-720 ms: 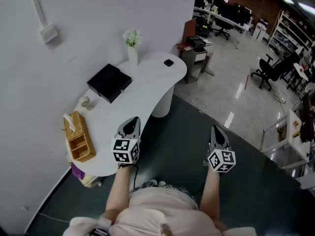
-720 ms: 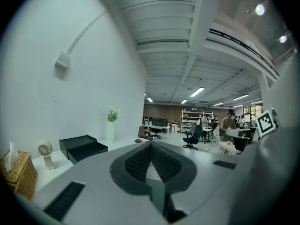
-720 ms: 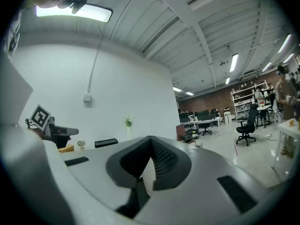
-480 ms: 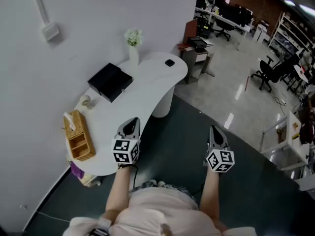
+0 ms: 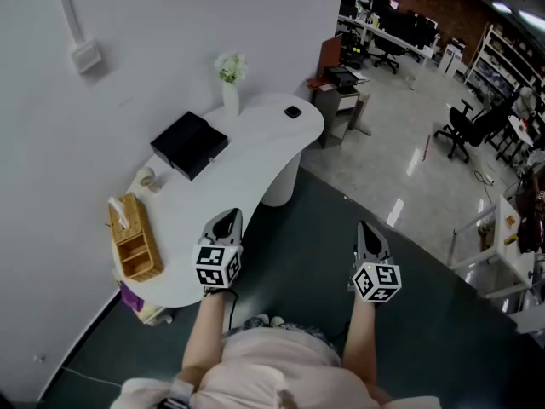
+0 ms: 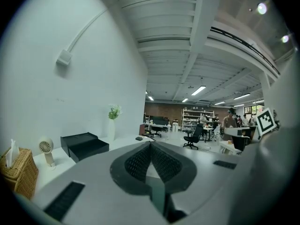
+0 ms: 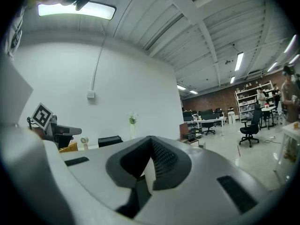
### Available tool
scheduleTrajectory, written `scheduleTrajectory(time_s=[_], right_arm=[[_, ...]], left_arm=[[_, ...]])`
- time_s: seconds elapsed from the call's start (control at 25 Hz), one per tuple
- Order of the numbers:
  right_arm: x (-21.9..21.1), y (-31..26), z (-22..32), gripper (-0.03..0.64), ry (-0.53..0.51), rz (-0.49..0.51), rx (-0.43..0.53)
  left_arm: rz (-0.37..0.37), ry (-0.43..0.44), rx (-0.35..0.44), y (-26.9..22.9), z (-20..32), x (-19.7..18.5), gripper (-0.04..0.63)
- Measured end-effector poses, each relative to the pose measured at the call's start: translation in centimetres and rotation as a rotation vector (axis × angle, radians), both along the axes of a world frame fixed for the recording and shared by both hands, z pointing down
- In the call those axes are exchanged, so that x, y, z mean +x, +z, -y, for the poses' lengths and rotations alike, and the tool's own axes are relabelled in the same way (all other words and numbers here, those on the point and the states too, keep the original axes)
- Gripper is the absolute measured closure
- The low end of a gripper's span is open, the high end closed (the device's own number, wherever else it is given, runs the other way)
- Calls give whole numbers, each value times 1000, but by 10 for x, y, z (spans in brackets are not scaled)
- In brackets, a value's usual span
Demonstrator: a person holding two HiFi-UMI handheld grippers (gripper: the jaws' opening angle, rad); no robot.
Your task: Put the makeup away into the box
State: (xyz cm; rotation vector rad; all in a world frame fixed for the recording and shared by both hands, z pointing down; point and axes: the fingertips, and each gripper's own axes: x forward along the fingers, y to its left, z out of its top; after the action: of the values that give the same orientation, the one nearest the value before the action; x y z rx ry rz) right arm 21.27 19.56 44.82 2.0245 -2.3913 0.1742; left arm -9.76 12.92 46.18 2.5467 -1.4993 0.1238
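From the head view, a person held the left gripper (image 5: 225, 220) at the near edge of a curved white table (image 5: 255, 156) and the right gripper (image 5: 368, 235) over the dark floor beside it, both with jaws pressed together and nothing between them. The black box (image 5: 189, 143) sat by the wall, turned corner-on to the table edge, well ahead and to the left of both grippers. A small dark object (image 5: 292, 110) lay near the table's far end, past a vase (image 5: 228, 88) of pale flowers; whether it was makeup could not be told. A wicker basket (image 5: 136, 241) stood at the near left. Each gripper's cube carried black-and-white square markers, the only print visible. In the left gripper view, the closed jaws pointed across the tabletop, with the box left of them and farther off, seen as two stepped black slabs, its long side running left to right. In the right gripper view, the shut, empty jaws faced the wall, and the box showed as a dark shape beyond them to the left.
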Motion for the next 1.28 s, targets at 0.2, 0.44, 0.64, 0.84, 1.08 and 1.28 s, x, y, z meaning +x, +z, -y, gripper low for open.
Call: scheduleTrajectory(time_s=[0.2,0.44,0.64,0.84,1.08,1.28], right_arm=[[0,5,2,601,2,6,-11],[7,10,-1,601,13,30,-22],[9,11,0,600,17,43,-22],[5,13,1,601,12,56,-24],[-1,15,0,600,9,77,-25],[-4,16,0,600,14,84,-33]], left_arm=[[-1,3,-7,3,0,5,569],[-31,11,-17,8,-4,8,569],[-52,43,-16,7,-7,10,566],[-69,92,20,-1,-11,13,397],[-158,103,36,-4,-11,7,215],[-127,116,38,0,-10,7,204]])
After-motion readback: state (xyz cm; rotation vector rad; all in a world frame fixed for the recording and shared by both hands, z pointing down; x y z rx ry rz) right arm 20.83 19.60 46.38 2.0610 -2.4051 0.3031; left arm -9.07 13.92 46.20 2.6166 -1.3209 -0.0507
